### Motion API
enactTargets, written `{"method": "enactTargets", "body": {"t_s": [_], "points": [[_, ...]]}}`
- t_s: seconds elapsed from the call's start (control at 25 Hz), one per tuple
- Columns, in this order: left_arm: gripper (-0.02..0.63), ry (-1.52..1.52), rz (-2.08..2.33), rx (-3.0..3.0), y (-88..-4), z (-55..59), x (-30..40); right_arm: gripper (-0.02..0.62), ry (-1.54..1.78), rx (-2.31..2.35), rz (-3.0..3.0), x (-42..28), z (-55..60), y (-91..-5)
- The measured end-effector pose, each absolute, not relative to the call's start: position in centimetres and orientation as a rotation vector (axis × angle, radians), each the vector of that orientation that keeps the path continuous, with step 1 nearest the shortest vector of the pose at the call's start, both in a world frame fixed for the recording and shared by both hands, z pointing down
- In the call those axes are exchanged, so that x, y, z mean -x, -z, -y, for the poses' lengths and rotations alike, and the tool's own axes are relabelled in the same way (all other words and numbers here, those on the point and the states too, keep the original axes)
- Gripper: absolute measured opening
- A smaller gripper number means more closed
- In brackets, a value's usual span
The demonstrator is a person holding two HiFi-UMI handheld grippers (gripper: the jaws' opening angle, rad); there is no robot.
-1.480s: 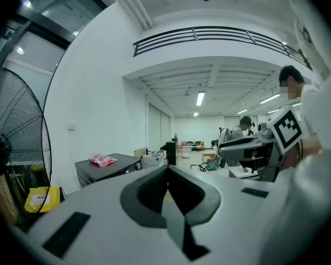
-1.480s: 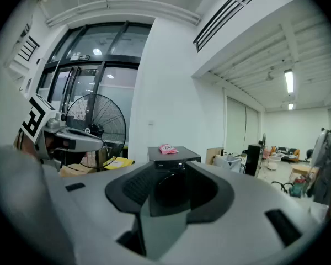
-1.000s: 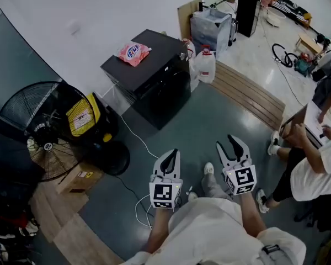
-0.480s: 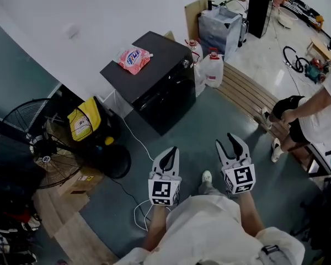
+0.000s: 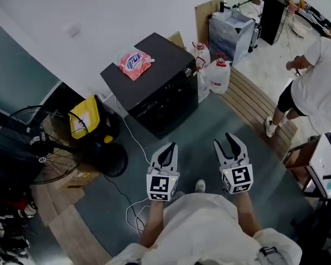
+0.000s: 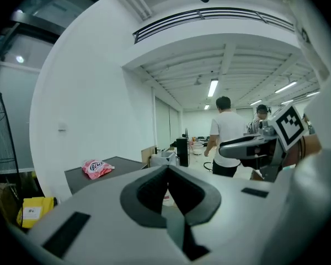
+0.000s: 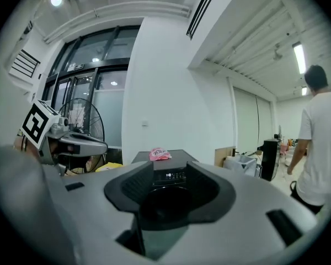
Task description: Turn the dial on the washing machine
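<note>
The black washing machine [image 5: 154, 90] stands against the white wall, a few steps ahead of me. A pink packet [image 5: 134, 62] lies on its top, and its dial [image 5: 188, 70] shows as a small shiny knob at the front top corner. My left gripper [image 5: 168, 150] and right gripper [image 5: 231, 139] are held side by side low over the grey floor, both shut and holding nothing, well short of the machine. In the right gripper view the machine's front panel [image 7: 175, 175] sits straight ahead past the jaws, with the pink packet [image 7: 160, 154] on top. The left gripper view has the machine's top [image 6: 113, 167] at its left.
A big floor fan [image 5: 22, 153] and a yellow bag [image 5: 85, 119] stand left of the machine, with a cardboard box [image 5: 81, 175] on the floor. A white cable [image 5: 133, 208] trails across the floor. Water jugs [image 5: 217, 76] and wooden boards [image 5: 254, 101] lie to the right, near a standing person [image 5: 314, 81].
I have walked toward the washing machine, carrying both shut grippers forward. The seated person at the right has left the view; a person in white now stands there.
</note>
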State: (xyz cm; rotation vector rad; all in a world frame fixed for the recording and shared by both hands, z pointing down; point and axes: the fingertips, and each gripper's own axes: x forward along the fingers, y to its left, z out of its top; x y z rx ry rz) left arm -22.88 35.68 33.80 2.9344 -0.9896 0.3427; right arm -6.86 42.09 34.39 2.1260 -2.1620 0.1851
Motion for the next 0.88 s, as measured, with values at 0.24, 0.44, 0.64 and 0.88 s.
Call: {"method": "enactTargets", "body": {"t_s": [0.24,0.44,0.64,0.88], "points": [[0.012,-0.352,1.028,-2.922,-33.9,-33.5,20.3,0.172,-0.174,-2.117,2.186,3.7,-39.7,-34.3],[0.012,-0.364,1.023,-2.922,-34.5,-31.8,18.7,0.172,-0.195,-2.130,2.183,2.0,-38.0,-35.1],[0.012,-0.360,1.009,-2.923,-35.0,-30.0,17.5,0.172,-0.193,-2.134,2.178,1.0,-36.3,-35.4],[0.012,-0.349,1.010,-2.910,-35.9,-26.6,16.7,0.172,-0.195,-2.124,2.173,0.3,-32.9,-35.9]]}}
